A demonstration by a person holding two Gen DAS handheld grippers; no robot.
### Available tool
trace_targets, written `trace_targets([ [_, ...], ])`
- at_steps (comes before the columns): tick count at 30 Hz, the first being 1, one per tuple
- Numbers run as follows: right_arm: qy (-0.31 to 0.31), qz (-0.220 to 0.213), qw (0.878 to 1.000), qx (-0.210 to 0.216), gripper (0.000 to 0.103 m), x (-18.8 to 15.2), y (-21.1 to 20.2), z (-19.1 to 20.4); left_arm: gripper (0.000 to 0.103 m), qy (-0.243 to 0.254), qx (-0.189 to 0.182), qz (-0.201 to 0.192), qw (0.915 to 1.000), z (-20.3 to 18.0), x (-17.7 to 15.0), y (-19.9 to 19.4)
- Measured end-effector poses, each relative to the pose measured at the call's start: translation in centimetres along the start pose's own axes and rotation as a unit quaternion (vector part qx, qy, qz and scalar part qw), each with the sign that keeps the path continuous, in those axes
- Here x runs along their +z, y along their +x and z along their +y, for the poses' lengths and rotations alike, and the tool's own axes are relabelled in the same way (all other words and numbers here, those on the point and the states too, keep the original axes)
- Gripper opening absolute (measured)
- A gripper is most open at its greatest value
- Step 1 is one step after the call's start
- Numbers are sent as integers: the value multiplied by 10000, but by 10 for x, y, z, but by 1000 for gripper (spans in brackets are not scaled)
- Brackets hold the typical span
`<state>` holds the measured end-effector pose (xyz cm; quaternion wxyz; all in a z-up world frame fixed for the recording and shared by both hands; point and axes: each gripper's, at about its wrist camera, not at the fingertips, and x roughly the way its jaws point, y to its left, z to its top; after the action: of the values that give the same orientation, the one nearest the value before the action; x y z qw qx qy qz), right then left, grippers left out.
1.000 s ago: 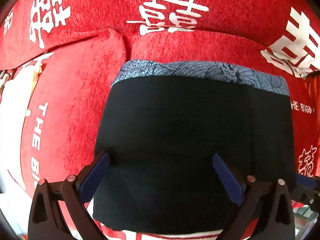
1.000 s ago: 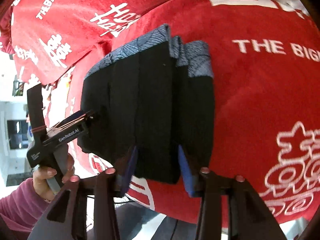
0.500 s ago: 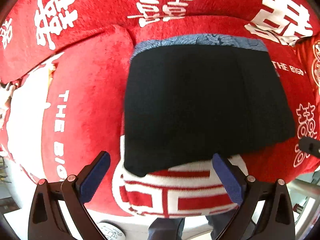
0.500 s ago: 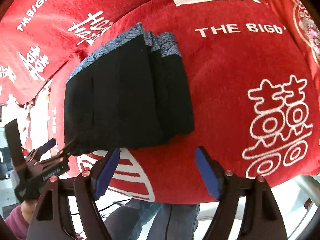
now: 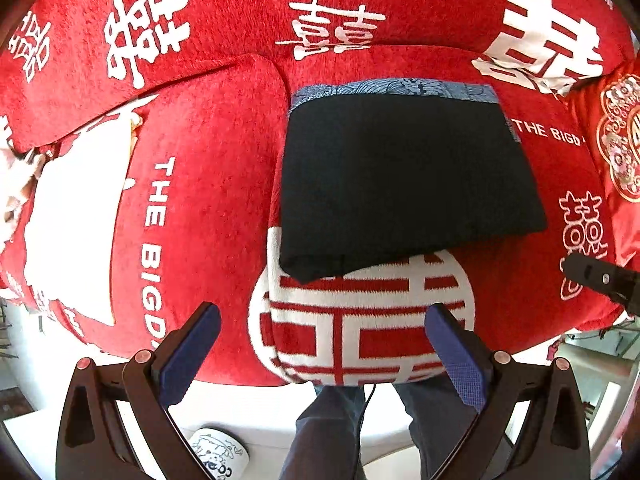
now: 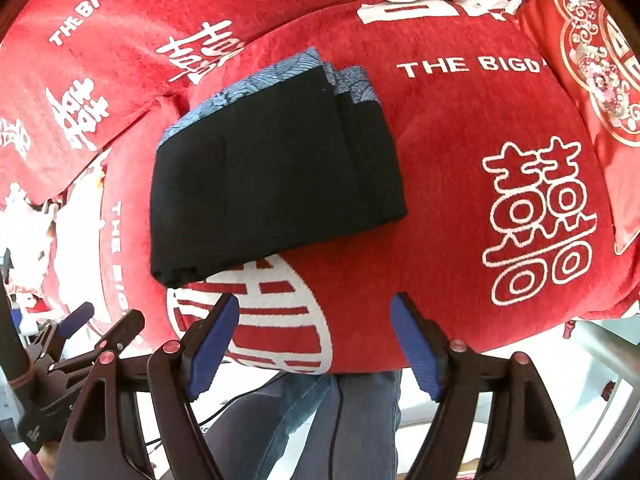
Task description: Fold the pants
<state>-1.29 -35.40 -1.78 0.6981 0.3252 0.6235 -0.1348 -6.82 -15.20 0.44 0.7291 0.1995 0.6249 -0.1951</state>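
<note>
The black pants lie folded into a compact rectangle on the red sofa seat, with a grey-blue patterned waistband along the far edge. In the right wrist view the same folded pants show stacked layers at their right side. My left gripper hangs open above the seat's front edge, nothing between its blue pads. My right gripper is also open and empty, set back from the pants. The left gripper shows at the lower left of the right wrist view.
A red cover with white characters drapes the sofa back. An embroidered red cushion sits at the right. A person's legs in dark trousers stand before the sofa. A white mug sits on the floor.
Both grippers have let go of the pants and pulled up and back toward the seat's front edge. The right gripper's jaws widened. The folded pants stay in place.
</note>
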Motion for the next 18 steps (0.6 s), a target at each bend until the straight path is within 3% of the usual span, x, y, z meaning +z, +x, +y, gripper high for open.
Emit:
trace_targets([
  [18,-135,-222,9993,-268,81,-14,-43,36,102,-328,-162,-114,9993,47,-3,-42],
])
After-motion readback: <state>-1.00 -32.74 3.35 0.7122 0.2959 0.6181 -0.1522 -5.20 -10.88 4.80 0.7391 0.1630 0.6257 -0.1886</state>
